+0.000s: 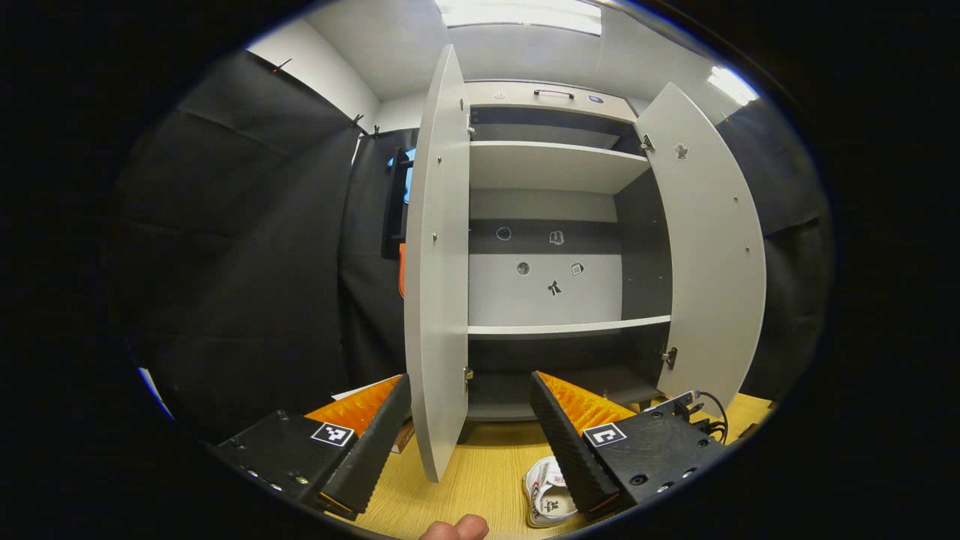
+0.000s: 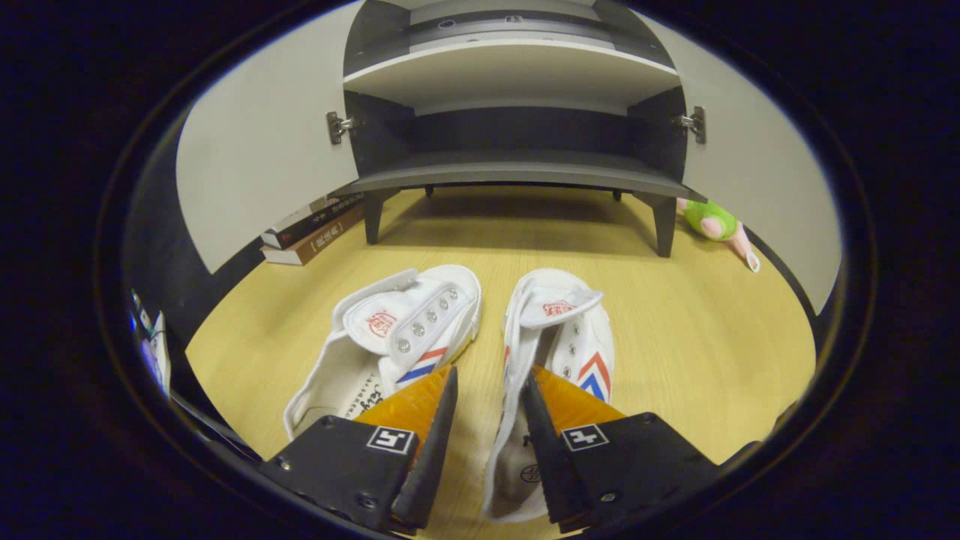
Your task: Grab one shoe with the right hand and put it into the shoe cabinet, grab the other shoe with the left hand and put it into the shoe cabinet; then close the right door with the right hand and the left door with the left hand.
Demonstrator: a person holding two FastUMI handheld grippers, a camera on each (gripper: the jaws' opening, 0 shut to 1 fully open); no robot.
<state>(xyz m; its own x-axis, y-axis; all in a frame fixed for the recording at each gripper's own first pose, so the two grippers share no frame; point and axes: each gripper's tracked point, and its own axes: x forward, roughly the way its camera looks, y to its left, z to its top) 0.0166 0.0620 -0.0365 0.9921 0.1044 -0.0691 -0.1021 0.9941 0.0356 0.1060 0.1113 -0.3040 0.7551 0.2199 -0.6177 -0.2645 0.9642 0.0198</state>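
You are at the first step: your right gripper [image 2: 487, 390] hangs low over the pair on the wooden floor [image 2: 675, 337], jaws parted and gripping nothing, straddling the inner wall of the right shoe [image 2: 559, 330] while the left shoe [image 2: 397, 330] lies just beside it. Next, I judge, you need to clench on that wall and carry the shoe to the shoe cabinet [image 2: 517, 169], whose doors stand wide. Your left gripper [image 1: 472, 409] waits higher up, facing the cabinet, jaws spread and empty.

White shoes [image 2: 480, 337], red-blue stripes.
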